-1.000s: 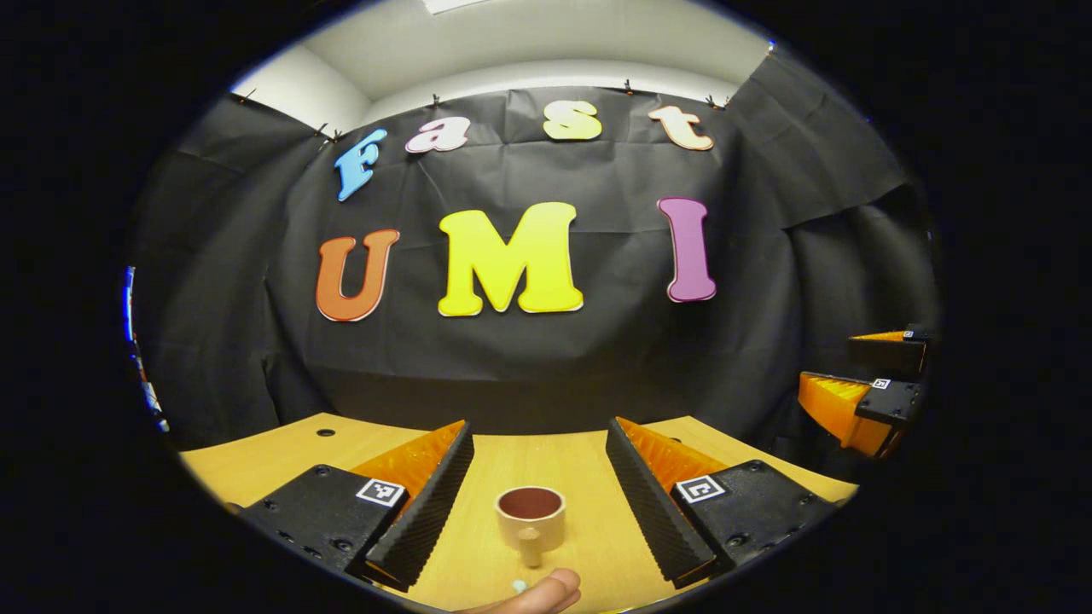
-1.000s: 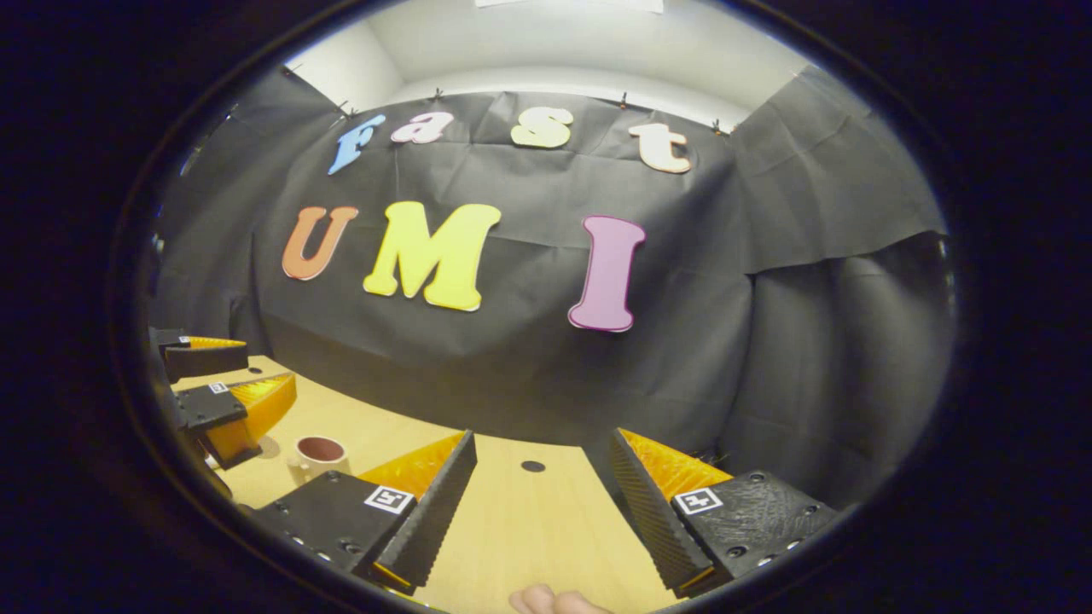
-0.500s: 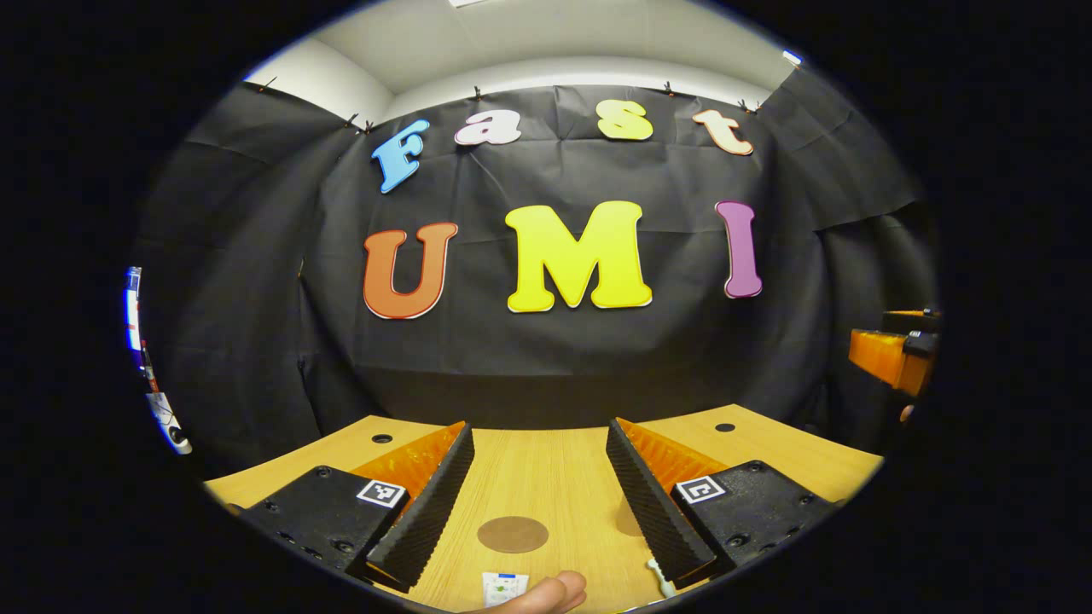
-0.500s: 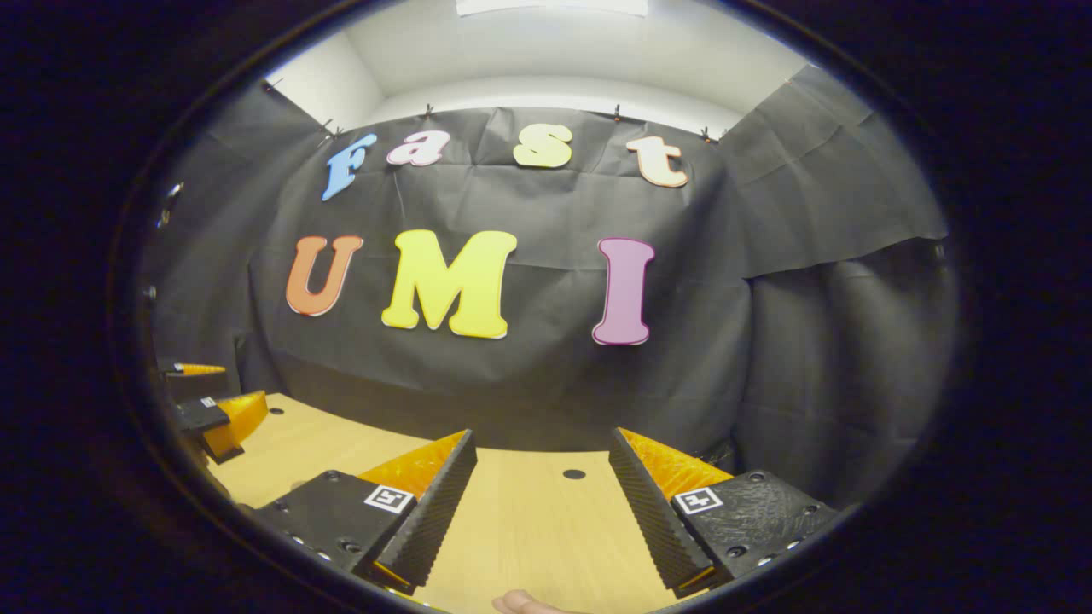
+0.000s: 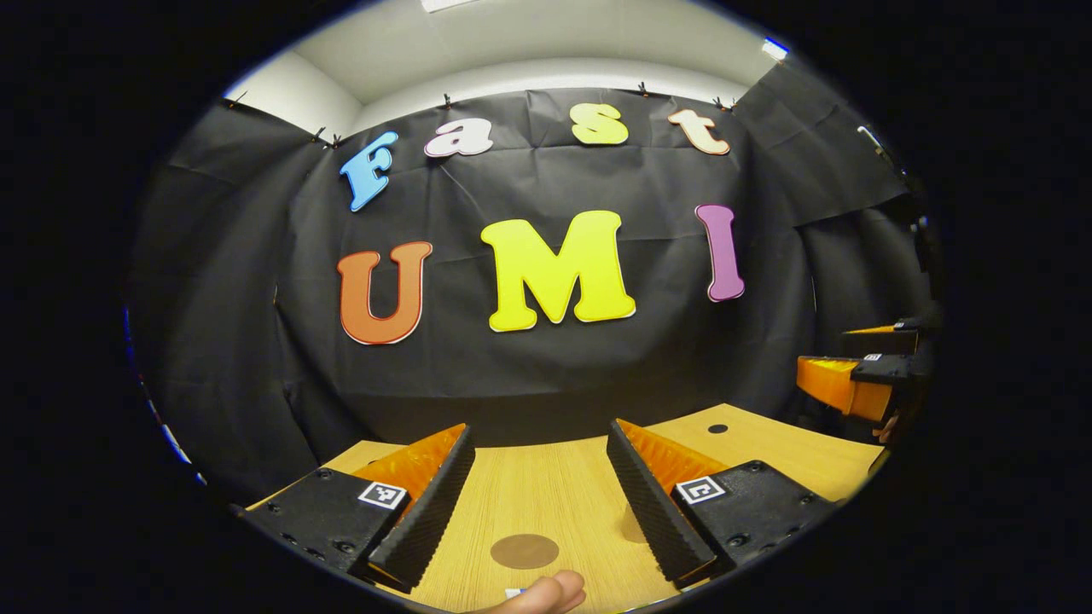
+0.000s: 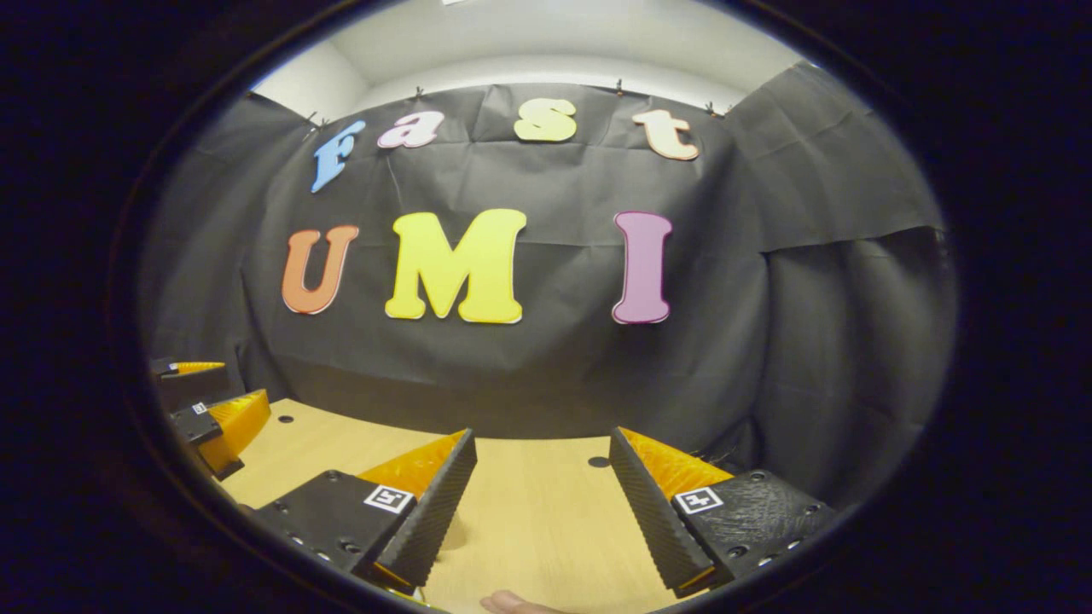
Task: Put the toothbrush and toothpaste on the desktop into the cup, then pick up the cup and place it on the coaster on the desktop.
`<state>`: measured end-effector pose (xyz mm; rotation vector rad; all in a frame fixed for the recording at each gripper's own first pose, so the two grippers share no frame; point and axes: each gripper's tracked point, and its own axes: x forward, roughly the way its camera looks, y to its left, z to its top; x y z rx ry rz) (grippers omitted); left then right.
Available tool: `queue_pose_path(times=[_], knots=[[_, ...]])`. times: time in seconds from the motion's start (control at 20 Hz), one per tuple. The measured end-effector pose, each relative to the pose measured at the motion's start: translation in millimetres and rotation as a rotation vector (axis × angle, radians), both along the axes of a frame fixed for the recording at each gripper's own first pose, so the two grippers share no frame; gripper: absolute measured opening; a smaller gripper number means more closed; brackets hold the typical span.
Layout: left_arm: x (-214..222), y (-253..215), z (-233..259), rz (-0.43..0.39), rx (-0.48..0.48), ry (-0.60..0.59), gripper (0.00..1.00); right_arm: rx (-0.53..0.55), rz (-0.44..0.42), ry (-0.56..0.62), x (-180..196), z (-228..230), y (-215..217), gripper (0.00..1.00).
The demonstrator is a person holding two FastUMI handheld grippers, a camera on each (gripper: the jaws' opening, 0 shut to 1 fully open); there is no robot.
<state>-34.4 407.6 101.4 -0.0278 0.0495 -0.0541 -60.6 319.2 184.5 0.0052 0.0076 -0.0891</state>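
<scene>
A flat brown round coaster [image 5: 524, 551] lies on the wooden desktop [image 5: 546, 486], between and just short of my left gripper's [image 5: 539, 431] fingers. That gripper is open and holds nothing. A small white and blue end of the toothpaste [image 5: 514, 591] peeks out at the bottom edge beside a person's fingertip [image 5: 550, 591]. My right gripper [image 6: 543, 435] hovers open over bare wood, also holding nothing. In the left gripper view, the right gripper [image 5: 853, 384] hangs at the far right above the desk. In the right gripper view, the left gripper [image 6: 209, 409] sits at the far left.
The black cloth wall closes off the back of the desktop [image 6: 529, 512]. Small round holes [image 6: 598, 461] [image 5: 717, 428] mark the wood near its far edge. A fingertip [image 6: 503, 604] shows at the bottom of the right gripper view.
A second ago the cup stood between my left fingers; the left view has since swung onto the coaster. The toothpaste has slid toward the bottom edge. Both grippers stay open.
</scene>
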Motion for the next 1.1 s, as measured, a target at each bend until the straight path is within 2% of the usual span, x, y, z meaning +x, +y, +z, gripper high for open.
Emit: queue_pose_path(times=[0.1, 0.15, 0.25, 0.3, 0.5, 0.55, 0.8, 0.9, 1.1], knots=[[-9, 2, 0, -0.010, -0.030, 0.039, 0.99, 0.004, 0.026, -0.028, -10, 12, 13, 0.98], [-15, 4, 2, -0.011, -0.027, 0.038, 1.00, 0.008, 0.013, -0.039, -16, 14, 13, 0.95], [-24, 12, 13, 0.005, -0.003, -0.007, 0.99, 0.017, -0.007, -0.047, -31, 8, 13, 0.97], [-30, 12, 13, 0.005, 0.000, -0.021, 0.99, 0.019, -0.010, -0.049, -36, 4, 13, 0.95], [-49, 6, -6, -0.003, -0.012, -0.006, 0.99, 0.048, -0.042, -0.026, -60, -25, 1, 0.97], [-54, 6, -13, 0.002, -0.009, 0.007, 0.99, 0.047, -0.052, -0.015, -65, -32, -2, 0.95], [-74, 16, -34, 0.025, -0.016, 0.040, 1.00, 0.047, -0.056, -0.017, -84, -45, -6, 0.95], [-80, 21, -39, 0.030, -0.031, 0.040, 0.99, 0.030, -0.040, -0.010, -89, -52, 4, 0.95], [-82, 30, -42, 0.048, -0.003, 0.010, 0.99, -0.013, -0.002, -0.030, -90, -60, 25, 0.95]])
